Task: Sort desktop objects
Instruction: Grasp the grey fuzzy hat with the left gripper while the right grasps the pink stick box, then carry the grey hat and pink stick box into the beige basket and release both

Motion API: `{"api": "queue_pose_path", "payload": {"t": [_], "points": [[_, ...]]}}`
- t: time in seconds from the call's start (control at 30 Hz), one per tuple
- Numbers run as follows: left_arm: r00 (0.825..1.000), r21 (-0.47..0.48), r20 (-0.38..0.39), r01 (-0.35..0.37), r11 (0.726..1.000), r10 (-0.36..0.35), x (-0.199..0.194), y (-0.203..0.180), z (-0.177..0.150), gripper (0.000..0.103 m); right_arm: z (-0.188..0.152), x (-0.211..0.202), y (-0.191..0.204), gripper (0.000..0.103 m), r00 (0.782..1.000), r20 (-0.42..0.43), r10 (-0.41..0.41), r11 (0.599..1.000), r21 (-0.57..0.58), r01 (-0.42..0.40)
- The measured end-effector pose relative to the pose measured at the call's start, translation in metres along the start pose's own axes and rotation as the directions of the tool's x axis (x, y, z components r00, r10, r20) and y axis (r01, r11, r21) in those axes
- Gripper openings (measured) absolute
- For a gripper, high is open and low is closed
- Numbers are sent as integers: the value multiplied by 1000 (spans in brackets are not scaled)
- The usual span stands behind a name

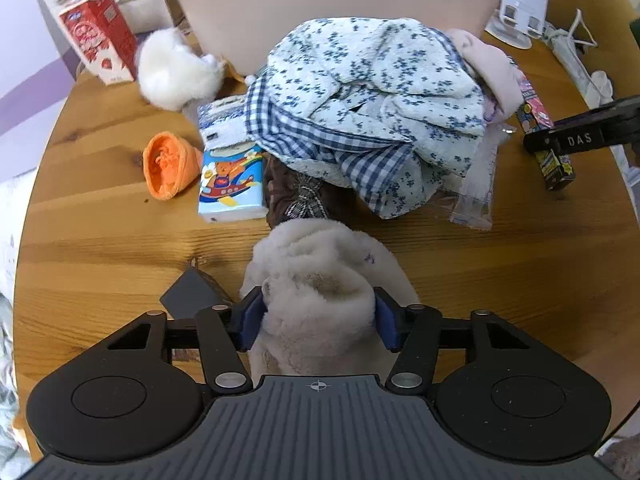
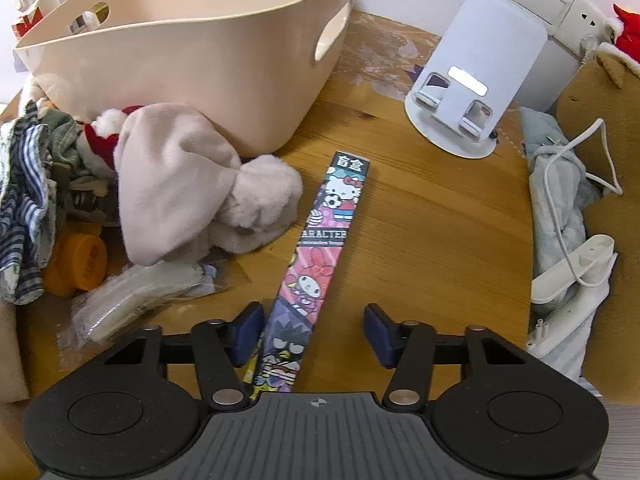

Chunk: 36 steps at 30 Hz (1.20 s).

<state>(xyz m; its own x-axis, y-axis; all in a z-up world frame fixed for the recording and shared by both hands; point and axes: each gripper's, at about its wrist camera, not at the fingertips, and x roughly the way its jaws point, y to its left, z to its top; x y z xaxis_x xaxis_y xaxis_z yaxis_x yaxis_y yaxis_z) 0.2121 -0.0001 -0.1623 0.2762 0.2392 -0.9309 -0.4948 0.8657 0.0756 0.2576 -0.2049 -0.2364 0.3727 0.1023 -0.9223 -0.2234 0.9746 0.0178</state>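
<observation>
Both grippers: left (image 1: 318,316) pinches fluffy sock (image 1: 320,280); right (image 2: 314,332) part-open astride lengthwise cartoon box (image 2: 320,248).

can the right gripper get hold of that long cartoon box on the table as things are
Probably yes. The long cartoon box lies flat between the open jaws of the right gripper, nearer one pad, with nothing on top of it.

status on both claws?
Left claw pinching fluffy white sock. Right claw open, straddling long cartoon box, one pad touching it. Beige basket beyond, path clear.
</observation>
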Motion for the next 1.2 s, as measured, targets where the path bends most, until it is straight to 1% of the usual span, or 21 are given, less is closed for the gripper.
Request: {"api": "queue_pose_path", "payload": {"t": [0.03, 0.07, 0.13, 0.17, 0.2, 0.27, 0.33, 0.43, 0.5, 0.67, 0.77, 0.87, 1.03, 1.13, 1.2], "points": [[1000, 7, 3, 1, 1000, -1, -1, -1, -1, 50, -1, -1, -1, 47, 1000, 2, 14, 1000, 5, -14], [1000, 12, 5, 1, 1000, -1, 0, -1, -1, 48, -1, -1, -1, 40, 1000, 4, 25, 1000, 11, -25], [1000, 23, 18, 3, 1000, -3, -1, -2, -1, 39, -2, -2, -2, 33, 999, 7, 32, 999, 21, -32], [1000, 33, 24, 2, 999, -3, -1, -2, -1, 37, -3, -3, -2, 26, 999, 9, 35, 999, 24, -35], [1000, 45, 28, -1, 999, 0, -2, -4, -2, 34, -3, -3, -2, 22, 999, 11, 40, 999, 30, -41], [999, 56, 33, -6, 998, 5, -3, -7, -4, 29, -5, -4, -4, 22, 998, 12, 54, 997, 53, -54], [999, 44, 37, -6, 999, 4, -5, -6, -4, 24, -8, -7, -7, 22, 997, 18, 73, 994, 77, -74], [999, 48, 42, 7, 999, -9, -7, -5, -4, 20, -13, -13, -12, 21, 996, 33, 87, 992, 94, -89], [999, 58, 46, 10, 998, -12, -9, -5, -6, 19, -16, -18, -15, 21, 994, 35, 102, 989, 108, -105], [999, 37, 39, 23, 999, -25, -16, -1, -10, 19, -25, -32, -23, 21, 991, 48, 128, 983, 129, -133], [998, 39, 49, 26, 999, -28, -22, 0, -9, 19, -31, -43, -29, 21, 988, 65, 141, 978, 147, -150], [997, 36, 69, 31, 999, -33, -32, 2, -7, 19, -34, -60, -34, 21, 981, 98, 168, 967, 176, -183], [993, 13, 114, 29, 999, -31, -52, 9, 2, 19, -31, -93, -38, 21, 971, 174, 167, 966, 168, -196], [987, 29, 158, -4, 1000, -1, -61, 10, 12, 19, -23, -110, -39, 21, 962, 219, 164, 967, 156, -201], [984, 23, 178, -8, 1000, 3, -66, 12, 20, 19, -16, -119, -39, 21, 955, 247, 163, 969, 144, -203]]}}
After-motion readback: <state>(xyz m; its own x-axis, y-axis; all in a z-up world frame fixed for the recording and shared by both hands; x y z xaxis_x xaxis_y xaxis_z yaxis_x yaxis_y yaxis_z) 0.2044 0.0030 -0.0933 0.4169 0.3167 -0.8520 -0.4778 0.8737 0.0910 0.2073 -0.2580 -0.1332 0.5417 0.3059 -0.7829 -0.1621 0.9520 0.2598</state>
